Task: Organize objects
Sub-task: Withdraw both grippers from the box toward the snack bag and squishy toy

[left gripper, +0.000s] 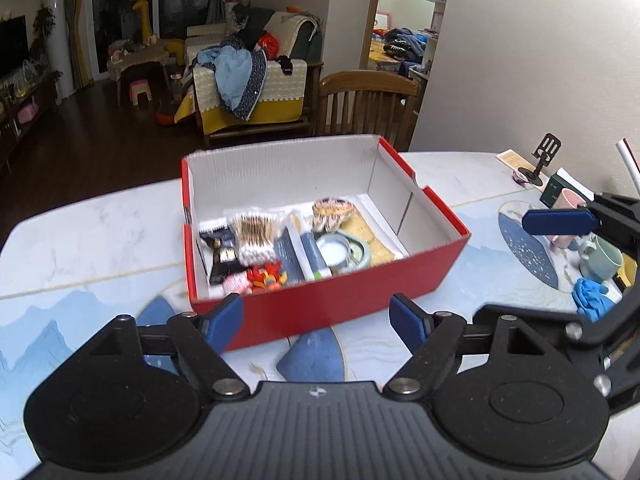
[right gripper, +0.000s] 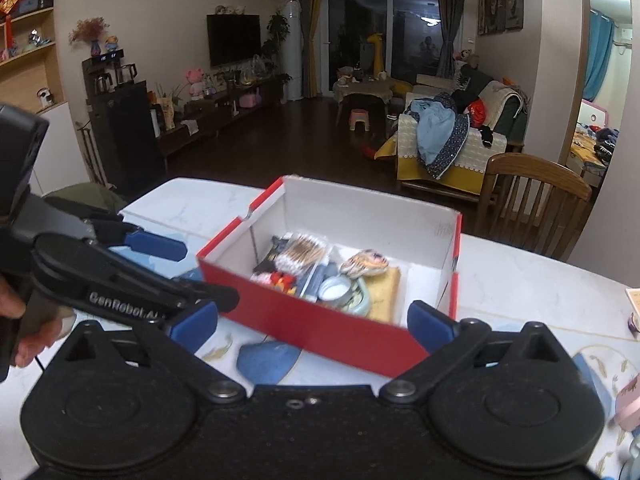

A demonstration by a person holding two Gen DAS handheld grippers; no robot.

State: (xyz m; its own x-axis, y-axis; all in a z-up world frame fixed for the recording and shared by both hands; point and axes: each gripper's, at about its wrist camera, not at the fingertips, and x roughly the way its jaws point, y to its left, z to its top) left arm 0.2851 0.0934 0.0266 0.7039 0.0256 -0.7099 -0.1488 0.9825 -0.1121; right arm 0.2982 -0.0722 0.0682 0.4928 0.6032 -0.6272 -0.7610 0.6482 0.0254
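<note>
The red box (left gripper: 328,312) is sitting on the table (left gripper: 92,240), holding a cotton swab pack (left gripper: 256,236), a tape roll (left gripper: 344,250) and blurred small packets that are hard to identify. The left claw (left gripper: 316,316) and right claw (right gripper: 312,322) are both standing wide apart, gripping nothing. Their bodies are hiding the table's near edge.
</note>
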